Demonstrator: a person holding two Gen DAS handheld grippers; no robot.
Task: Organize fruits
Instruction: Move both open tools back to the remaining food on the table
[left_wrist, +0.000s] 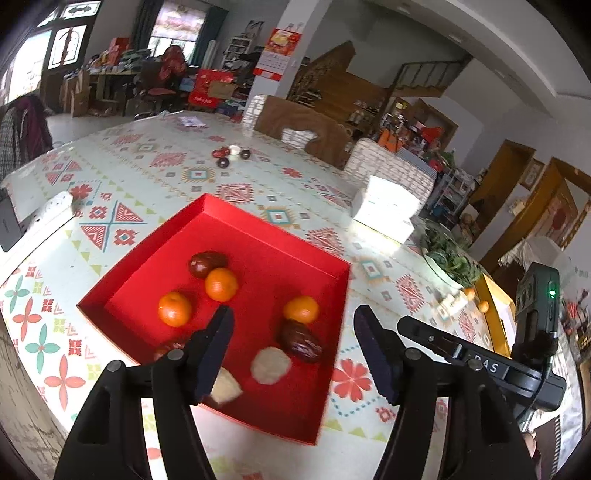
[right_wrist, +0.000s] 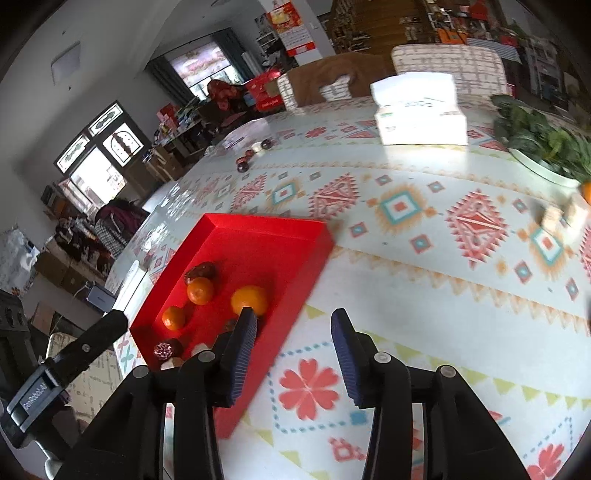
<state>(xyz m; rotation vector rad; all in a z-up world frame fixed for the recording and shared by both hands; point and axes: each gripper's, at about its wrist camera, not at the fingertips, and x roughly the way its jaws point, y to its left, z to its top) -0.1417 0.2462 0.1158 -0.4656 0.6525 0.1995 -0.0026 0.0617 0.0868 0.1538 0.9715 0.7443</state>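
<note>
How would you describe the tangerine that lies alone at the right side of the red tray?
Find the red tray on the patterned tablecloth. Near its right wall lies one tangerine, touching a dark red date just below it. The other two tangerines sit further left, in the left half.

I see bare patterned table (right_wrist: 424, 295) right of the shallow red cardboard tray (right_wrist: 314, 266); its low wall, a white tissue box (right_wrist: 417, 110) and a plate of greens (right_wrist: 543, 147) hem that room.
</note>
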